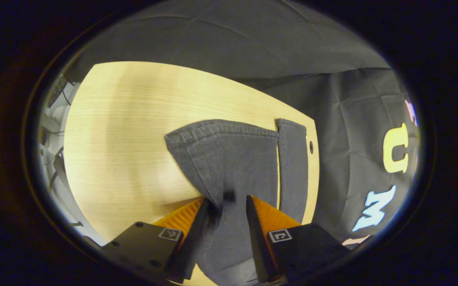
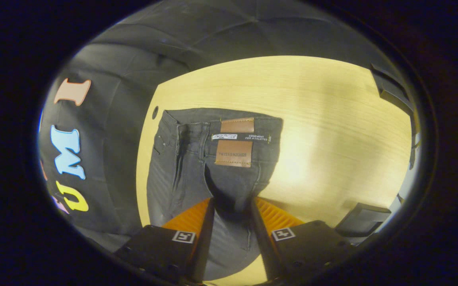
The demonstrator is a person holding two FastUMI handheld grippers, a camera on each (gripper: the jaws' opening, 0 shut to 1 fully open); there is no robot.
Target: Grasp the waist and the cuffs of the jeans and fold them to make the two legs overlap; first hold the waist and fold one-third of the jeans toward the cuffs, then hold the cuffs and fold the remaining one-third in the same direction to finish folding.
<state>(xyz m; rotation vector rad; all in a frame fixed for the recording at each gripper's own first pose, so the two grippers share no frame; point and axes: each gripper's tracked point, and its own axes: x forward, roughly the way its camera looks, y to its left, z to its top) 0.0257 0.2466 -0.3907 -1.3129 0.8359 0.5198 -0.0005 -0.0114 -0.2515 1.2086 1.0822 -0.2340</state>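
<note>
- One pair of dark grey denim jeans [image 2: 213,174] on the pale wooden table [image 2: 332,131]
- Two cuffs [image 1: 223,129], side by side near the table's edge
- Two brown leather patches [image 2: 233,153] at the waistband
- One small round hole [image 1: 311,147] by the table's edge

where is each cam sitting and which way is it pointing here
Left gripper view: rides on the left gripper, looking forward along its fingers at the cuff end of the jeans on the wooden table; its fingers straddle the denim.
Right gripper view: rides on the right gripper, looking along its fingers at the waist with its leather patch; its fingers straddle the fabric.
Shared: the same jeans, table and booth wall, seen from opposite ends.
</note>
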